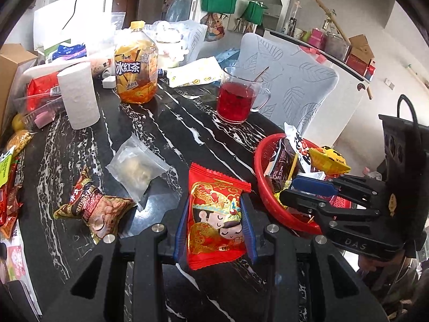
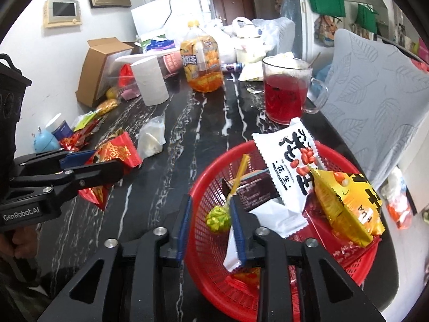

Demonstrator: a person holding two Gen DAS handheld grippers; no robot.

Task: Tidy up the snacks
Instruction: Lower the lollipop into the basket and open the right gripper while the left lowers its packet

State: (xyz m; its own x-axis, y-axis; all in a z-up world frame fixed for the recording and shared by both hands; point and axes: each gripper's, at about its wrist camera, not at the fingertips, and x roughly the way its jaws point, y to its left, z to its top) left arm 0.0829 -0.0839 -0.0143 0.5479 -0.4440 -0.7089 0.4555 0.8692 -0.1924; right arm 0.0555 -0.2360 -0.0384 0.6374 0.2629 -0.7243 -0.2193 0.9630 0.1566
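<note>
Red packet: a red-and-gold snack packet [image 1: 215, 216] sits clamped between the blue pads of the left hand-held gripper [image 1: 214, 222], lifted clear of the black marble bench [image 1: 166, 123].
Left hand-held gripper: together on the packet; pads press both long edges, packet upright in the jaws.
Right hand-held gripper: the right hand-held gripper [image 2: 211, 214] hangs over the near rim of the red basket [image 2: 211, 265]; its jaws stand slightly apart and clamp nothing. A green lollipop [image 2: 218, 218] lies just below them and a white wrapper [image 2: 270, 218] lies against the right pad.
Basket contents: 1 white peanut packet [image 2: 288, 161], 1 yellow packet [image 2: 348, 209], 1 dark bar [image 2: 254, 190], plus the lollipop and white wrapper.
Loose on bench: 1 clear pouch [image 1: 138, 166] and 1 brown nut packet [image 1: 93, 206], both well apart from the basket.
Hazard: a glass mug of red drink [image 1: 236, 99] stands near the basket's far side.
Step in hand: judged as carrying the red packet across to the basket.
Next move calls for: bringing the packet over the basket's open middle, clear of the right hand-held gripper, then parting the jaws; the 2 loose snacks remain to be collected.
</note>
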